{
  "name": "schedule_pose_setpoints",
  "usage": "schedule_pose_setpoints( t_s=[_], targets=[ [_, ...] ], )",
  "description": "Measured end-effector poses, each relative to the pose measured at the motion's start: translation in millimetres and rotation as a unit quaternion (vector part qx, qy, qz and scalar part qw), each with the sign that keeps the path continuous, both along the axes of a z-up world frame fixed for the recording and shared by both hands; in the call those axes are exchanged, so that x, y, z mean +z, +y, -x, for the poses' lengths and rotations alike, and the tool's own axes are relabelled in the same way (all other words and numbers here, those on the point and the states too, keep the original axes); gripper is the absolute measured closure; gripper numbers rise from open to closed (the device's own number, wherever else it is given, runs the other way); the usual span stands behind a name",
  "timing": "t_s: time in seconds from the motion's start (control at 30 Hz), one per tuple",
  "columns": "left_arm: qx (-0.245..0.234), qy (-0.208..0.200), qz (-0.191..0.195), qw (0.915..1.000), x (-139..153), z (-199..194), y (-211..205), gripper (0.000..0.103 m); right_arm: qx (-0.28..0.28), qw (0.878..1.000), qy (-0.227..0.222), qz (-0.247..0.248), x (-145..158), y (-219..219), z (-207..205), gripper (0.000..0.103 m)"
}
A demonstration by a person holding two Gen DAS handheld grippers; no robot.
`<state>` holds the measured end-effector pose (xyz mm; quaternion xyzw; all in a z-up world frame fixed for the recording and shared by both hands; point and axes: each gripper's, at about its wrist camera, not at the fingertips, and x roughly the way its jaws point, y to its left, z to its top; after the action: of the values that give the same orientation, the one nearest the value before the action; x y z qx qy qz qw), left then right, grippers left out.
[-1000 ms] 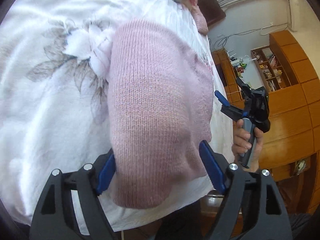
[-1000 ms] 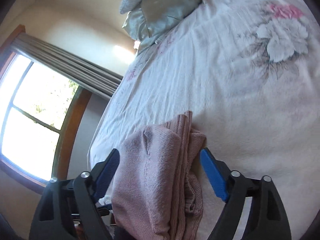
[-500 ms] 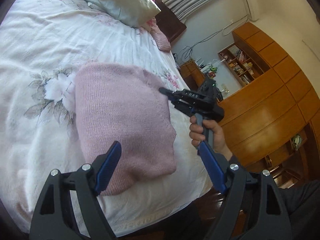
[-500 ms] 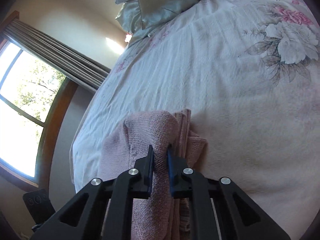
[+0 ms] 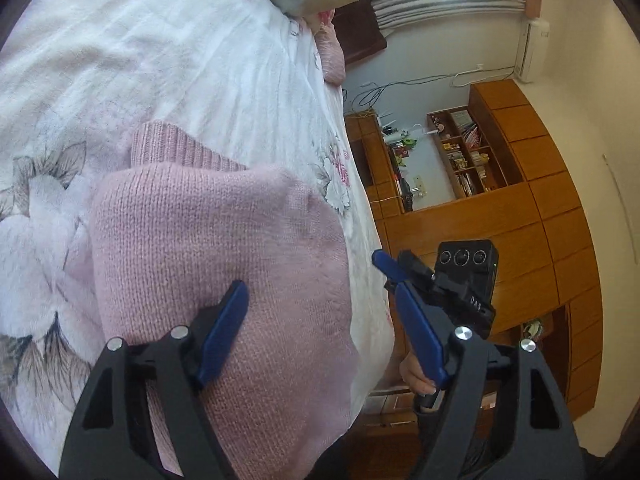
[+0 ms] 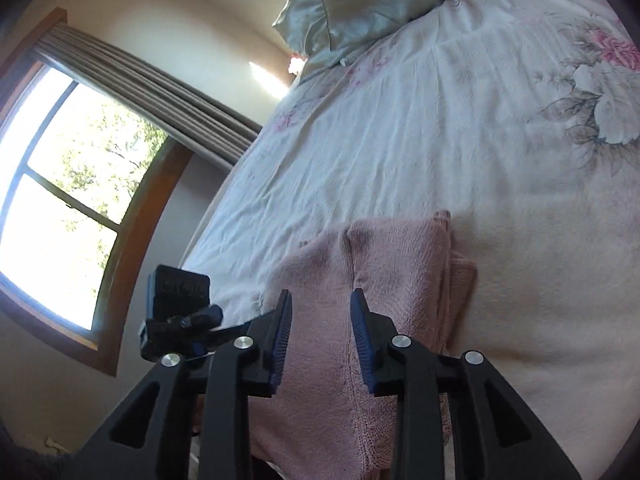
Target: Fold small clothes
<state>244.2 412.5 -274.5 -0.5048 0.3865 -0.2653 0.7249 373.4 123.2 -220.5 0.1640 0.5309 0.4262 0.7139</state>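
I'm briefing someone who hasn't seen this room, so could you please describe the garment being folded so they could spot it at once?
Start at the bed with the white floral bedspread. Near its edge lies the pink knitted sweater, folded into a compact bundle with a ribbed hem showing. It is the only knit on the cover, unlike the smooth satin pillows at the head.

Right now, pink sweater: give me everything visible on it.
The pink sweater is a soft knit, folded into a compact bundle of several layers, lying near the edge of the floral bedspread. A ribbed band pokes out at its far side. In the right wrist view a seam runs down the top layer and stacked fold edges show on one side. The left gripper is open, one finger over the knit; the right gripper is part open above it, gripping nothing.
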Motion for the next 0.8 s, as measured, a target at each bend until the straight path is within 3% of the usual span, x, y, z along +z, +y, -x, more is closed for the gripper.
schedule_pose_setpoints(
  t_s=[0.03,0.07,0.1,0.2,0.27,0.33,0.4,0.47,0.5,0.57,0.6,0.63,0.7,0.8],
  targets=[
    [0.005,0.003,0.005,1.0000,-1,0,1,0.028,0.004,1.000,0.012,0.019,-14,9,-3,0.073],
    [0.008,0.007,0.004,0.9999,-3,-1,1,0.028,0.002,0.999,0.020,0.035,-31,10,-8,0.092],
    [0.011,0.014,-0.004,0.9998,-3,-1,1,0.034,-0.006,0.999,0.011,0.053,-43,7,-13,0.103],
    [0.003,0.013,-0.015,0.9998,14,9,-3,0.037,-0.037,0.998,0.048,0.017,-51,-17,-19,0.103],
    [-0.016,-0.029,-0.001,0.9995,37,27,-7,0.036,-0.022,0.999,0.033,-0.001,-30,-21,-2,0.092],
    [-0.035,-0.053,-0.001,0.9979,50,44,-13,0.036,0.005,0.999,0.031,-0.035,-11,-22,19,0.092],
    [-0.060,-0.037,-0.022,0.9973,41,50,-26,0.035,0.033,0.998,0.040,-0.037,-13,-20,35,0.092],
    [-0.072,0.008,-0.051,0.9960,13,47,-37,0.035,0.027,0.998,0.048,0.006,-33,-20,37,0.094],
    [-0.073,0.014,-0.054,0.9958,1,45,-38,0.044,0.018,0.998,0.047,0.029,-45,-24,34,0.102],
    [-0.058,0.027,-0.047,0.9968,-13,43,-36,0.062,-0.003,0.998,0.065,0.020,-63,-39,26,0.103],
    [-0.054,0.028,-0.049,0.9970,-12,44,-37,0.063,-0.011,0.997,0.069,0.015,-64,-44,26,0.103],
    [-0.051,0.027,-0.055,0.9968,-8,45,-38,0.061,-0.013,0.998,0.065,0.018,-61,-46,28,0.103],
    [-0.048,0.013,-0.053,0.9974,8,53,-42,0.039,-0.007,0.998,0.053,0.022,-48,-47,35,0.101],
    [-0.056,-0.024,-0.054,0.9967,33,75,-48,0.037,-0.001,0.999,0.042,-0.014,-19,-54,54,0.095]
  ],
)
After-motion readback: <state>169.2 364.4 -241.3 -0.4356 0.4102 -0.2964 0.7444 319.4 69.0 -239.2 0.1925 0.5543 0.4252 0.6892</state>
